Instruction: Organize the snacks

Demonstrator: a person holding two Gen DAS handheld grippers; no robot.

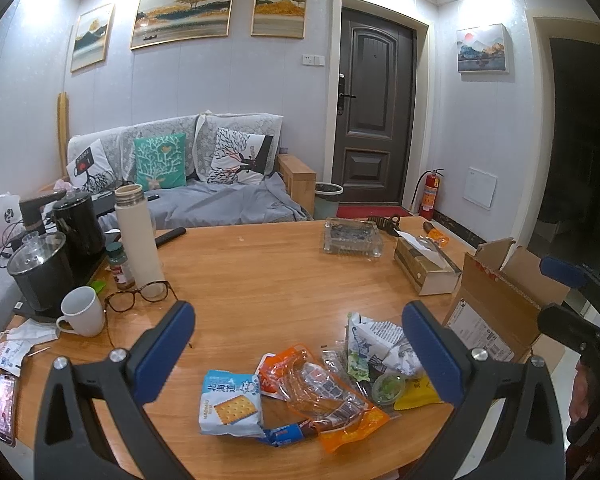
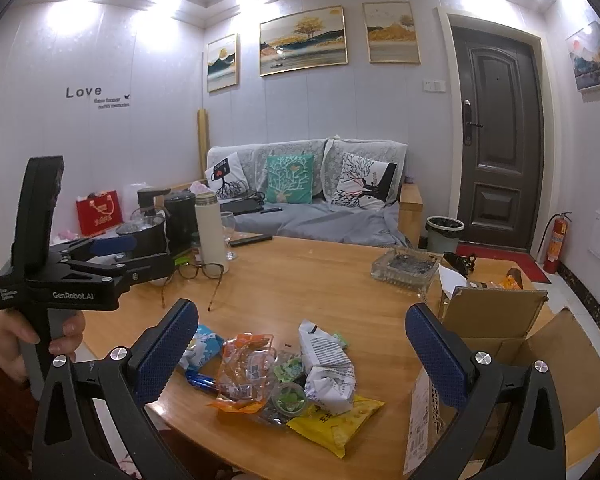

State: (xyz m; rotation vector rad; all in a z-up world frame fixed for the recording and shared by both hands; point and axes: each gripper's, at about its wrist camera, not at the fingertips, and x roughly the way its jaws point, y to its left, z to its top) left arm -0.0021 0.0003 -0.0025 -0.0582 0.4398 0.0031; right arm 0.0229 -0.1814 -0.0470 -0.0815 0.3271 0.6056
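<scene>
One heap of snacks is seen near the front edge of the wooden table (image 1: 260, 272). In it can be counted one blue cracker packet (image 1: 230, 404), one clear-and-orange wrapper (image 1: 332, 400), one crumpled white bag (image 1: 380, 340), one yellow packet (image 2: 336, 420), one small green cup (image 1: 388, 388) and one blue wrapped bar (image 1: 288, 434); smaller green packets are too tangled to be counted. One open cardboard box (image 1: 496, 312) is placed to the right of the heap. Both claws are held above the table with their fingers spread wide apart and nothing gripped. The left claw (image 1: 300, 352) is held over the near side of the heap, the cracker packet lying just inside its left finger and the white bag beside its right finger. The right claw (image 2: 302, 354) is also held over the heap, the box lying just behind its right finger. Elsewhere one mug (image 1: 82, 312), one pair of glasses (image 1: 140, 296), one white flask (image 1: 136, 236), one glass ashtray (image 1: 352, 238) and one tissue box (image 1: 424, 268) are seen.
</scene>
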